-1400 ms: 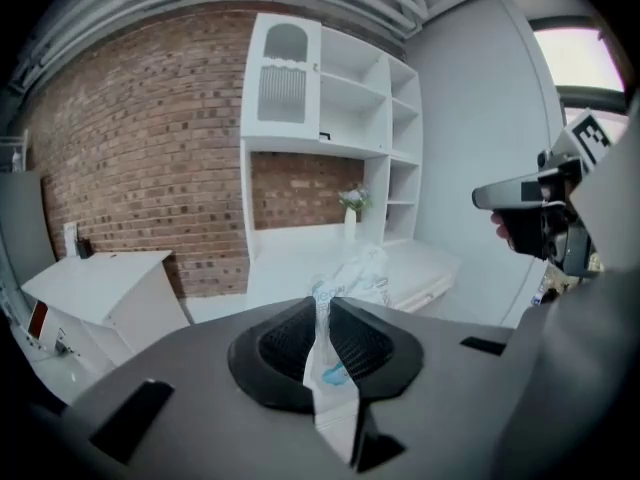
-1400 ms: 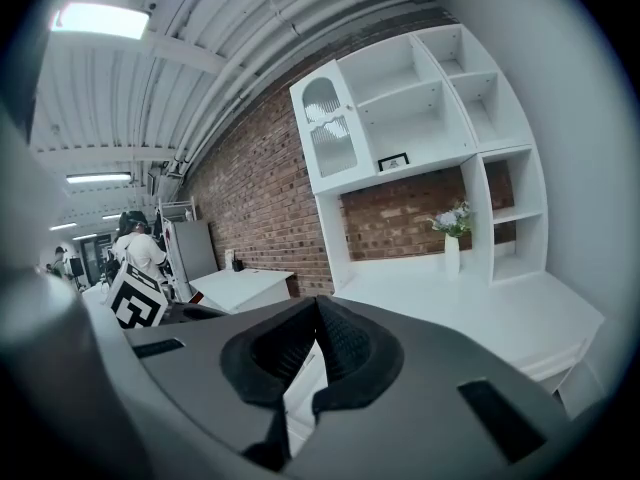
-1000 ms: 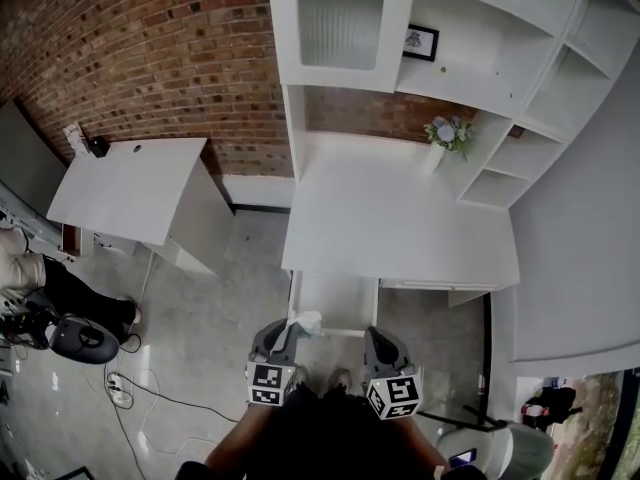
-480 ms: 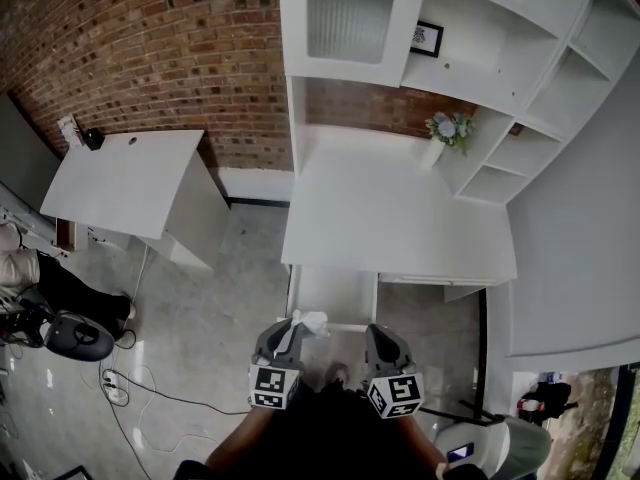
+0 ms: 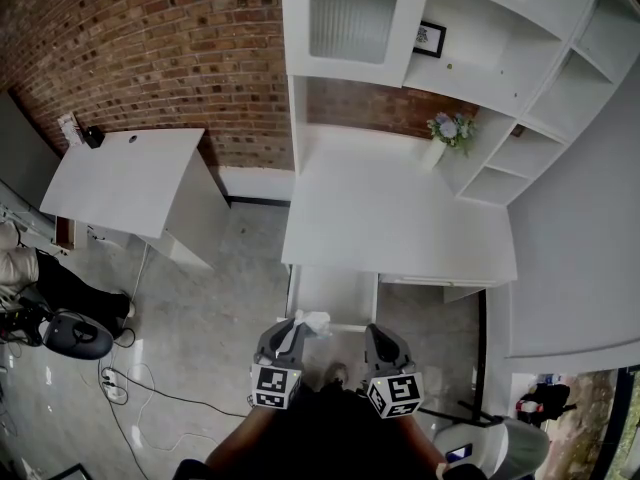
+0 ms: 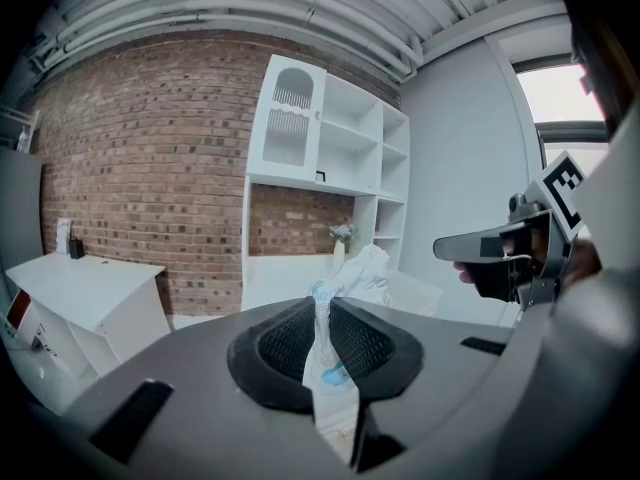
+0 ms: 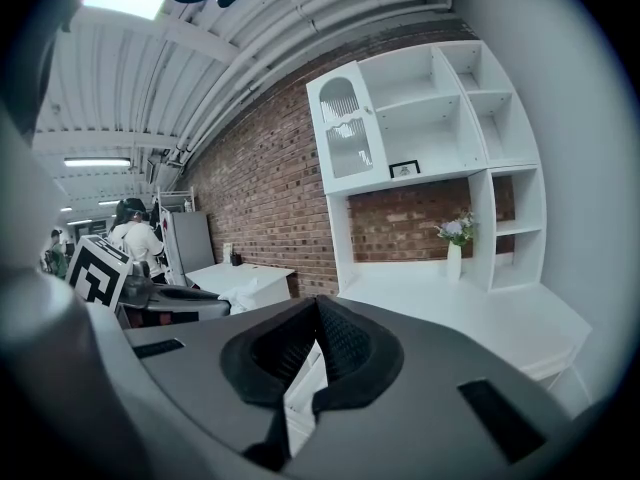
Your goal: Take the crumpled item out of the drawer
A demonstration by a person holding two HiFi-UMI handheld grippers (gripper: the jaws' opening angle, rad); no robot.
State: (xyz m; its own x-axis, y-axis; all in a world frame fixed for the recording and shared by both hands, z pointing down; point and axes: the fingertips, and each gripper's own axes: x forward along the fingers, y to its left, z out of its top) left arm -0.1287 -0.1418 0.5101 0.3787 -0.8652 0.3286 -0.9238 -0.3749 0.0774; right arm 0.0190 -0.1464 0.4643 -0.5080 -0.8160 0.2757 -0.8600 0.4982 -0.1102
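We note the left gripper [image 6: 322, 308] pinching a crumpled white wrapper [image 6: 360, 273] between its pads; the wrapper hangs clear, over the front edge of the open drawer [image 5: 335, 293] under the white desk [image 5: 400, 218]; right gripper [image 7: 314, 306] alongside, jaws pressed together, empty.

Ahead of me the desk [image 5: 400, 218] stands against the brick wall [image 5: 150, 48], with its open drawer [image 5: 335, 296] below the front left edge. A flower vase [image 5: 440, 140] sits back right, under the shelves [image 5: 520, 58]. A smaller table [image 5: 125, 183] stands to the left. The crumpled item [image 5: 311, 320] is over the drawer's front, at my left gripper [image 5: 292, 330], with the right gripper [image 5: 375, 334] beside it.
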